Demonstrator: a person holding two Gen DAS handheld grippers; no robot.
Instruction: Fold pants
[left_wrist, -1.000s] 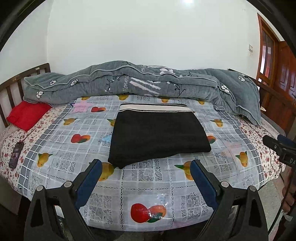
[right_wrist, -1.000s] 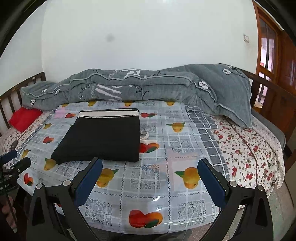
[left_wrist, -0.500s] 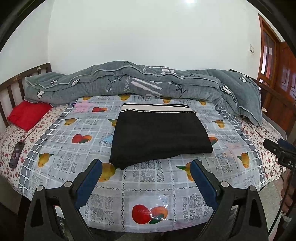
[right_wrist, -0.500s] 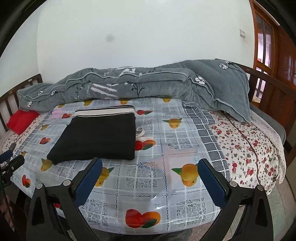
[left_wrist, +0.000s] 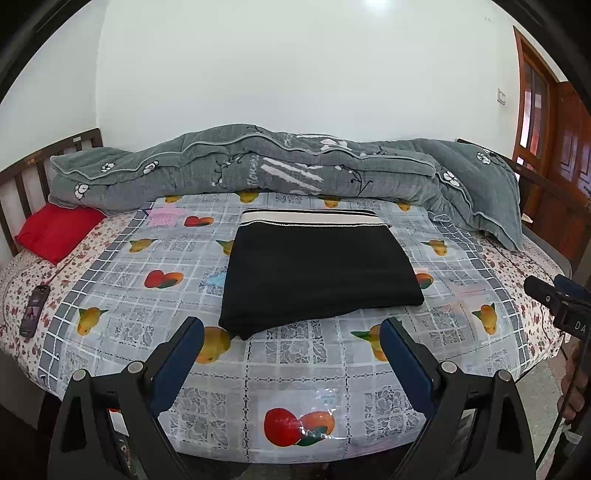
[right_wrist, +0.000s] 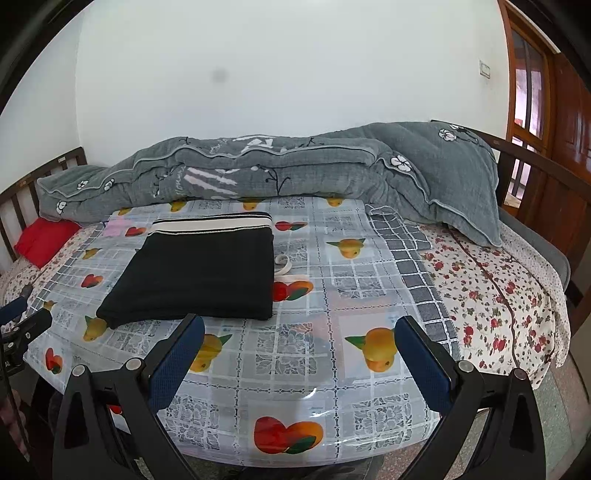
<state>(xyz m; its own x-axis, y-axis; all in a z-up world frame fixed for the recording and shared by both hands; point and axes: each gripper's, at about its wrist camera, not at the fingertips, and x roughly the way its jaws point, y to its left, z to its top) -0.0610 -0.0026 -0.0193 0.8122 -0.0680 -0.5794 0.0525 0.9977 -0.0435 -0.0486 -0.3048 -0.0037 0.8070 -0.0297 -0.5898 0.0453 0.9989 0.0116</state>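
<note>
The black pants (left_wrist: 317, 277) lie folded into a flat rectangle on the fruit-print plastic sheet (left_wrist: 288, 358), their striped cream waistband (left_wrist: 310, 217) at the far edge. In the right wrist view the same folded pants (right_wrist: 199, 277) sit left of centre, with a cream drawstring (right_wrist: 282, 266) poking out on their right side. My left gripper (left_wrist: 291, 343) is open, held back near the bed's front edge, nothing between its blue pads. My right gripper (right_wrist: 299, 343) is open too, to the right of the pants, also holding nothing.
A rolled grey quilt (left_wrist: 280, 170) runs along the far side of the bed. A red pillow (left_wrist: 55, 230) and a dark phone (left_wrist: 35, 310) lie at the left. Wooden bed rails (right_wrist: 543, 184) and a door stand at the right. Floral bedsheet (right_wrist: 495, 295) shows beyond the plastic sheet.
Both grippers have drawn back and risen slightly from the bed, so the view widens. The pants have stayed still and both grippers have stayed open.
</note>
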